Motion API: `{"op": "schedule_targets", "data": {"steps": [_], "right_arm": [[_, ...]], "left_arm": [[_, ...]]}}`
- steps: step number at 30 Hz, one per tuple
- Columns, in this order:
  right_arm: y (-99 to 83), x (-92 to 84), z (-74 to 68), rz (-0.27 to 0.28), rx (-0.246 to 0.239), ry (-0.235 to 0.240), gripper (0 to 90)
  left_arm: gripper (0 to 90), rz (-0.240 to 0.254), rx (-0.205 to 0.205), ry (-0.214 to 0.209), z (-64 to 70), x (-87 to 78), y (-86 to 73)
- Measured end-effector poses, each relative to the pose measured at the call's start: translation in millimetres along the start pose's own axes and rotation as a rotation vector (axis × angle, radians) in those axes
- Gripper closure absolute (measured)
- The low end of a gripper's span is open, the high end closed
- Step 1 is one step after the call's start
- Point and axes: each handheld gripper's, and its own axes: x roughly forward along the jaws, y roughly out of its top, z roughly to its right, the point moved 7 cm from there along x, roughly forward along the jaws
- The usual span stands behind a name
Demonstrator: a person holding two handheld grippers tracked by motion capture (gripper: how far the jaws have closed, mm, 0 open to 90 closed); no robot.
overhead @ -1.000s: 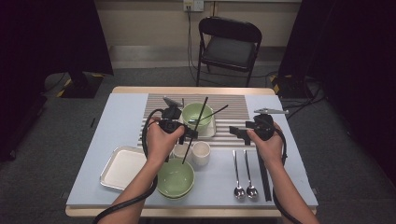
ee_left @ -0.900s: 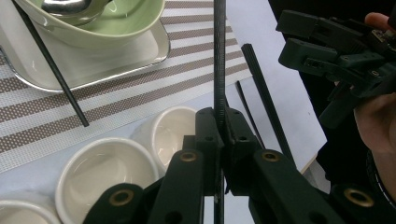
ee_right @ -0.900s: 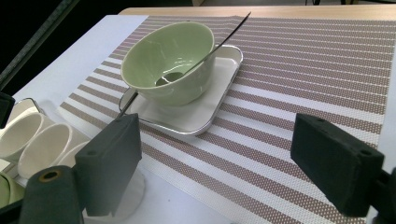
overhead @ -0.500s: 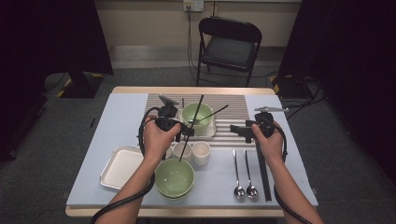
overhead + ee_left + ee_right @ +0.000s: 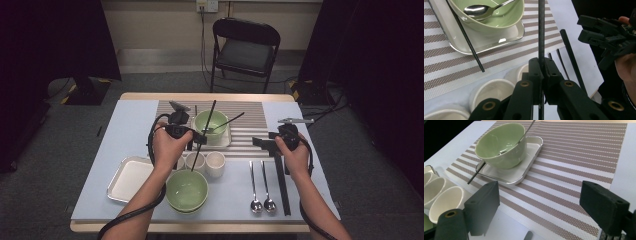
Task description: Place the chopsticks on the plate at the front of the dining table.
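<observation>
Pinching a black chopstick [image 5: 541, 30] upright, the left gripper [image 5: 192, 139] holds it above the white cups [image 5: 207, 163], seemingly to join its mate [image 5: 465, 37] against the tray [image 5: 506, 37]. The right gripper [image 5: 539, 212] waits nearby, jaws wide apart and empty.

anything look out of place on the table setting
One black chopstick leans on the rim of the tray under the far green bowl, its tip on the striped mat. Its mate is pinched in the left gripper. Nothing looks spilled or broken.
</observation>
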Motion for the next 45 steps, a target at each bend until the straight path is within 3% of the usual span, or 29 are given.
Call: {"op": "schedule_targets", "data": {"steps": [27, 45], "right_arm": [[-40.9, -10.4, 25.0, -0.015, 0.032, -0.034, 15.9], [-65.4, -13.7, 39.6, -0.042, 0.046, -0.059, 16.0]], "left_arm": [[86.1, 0.028, -0.03, 0.022, -10.6, -10.5, 3.7], [86.1, 0.056, -0.052, 0.036, -26.2, -13.0, 7.4]]}}
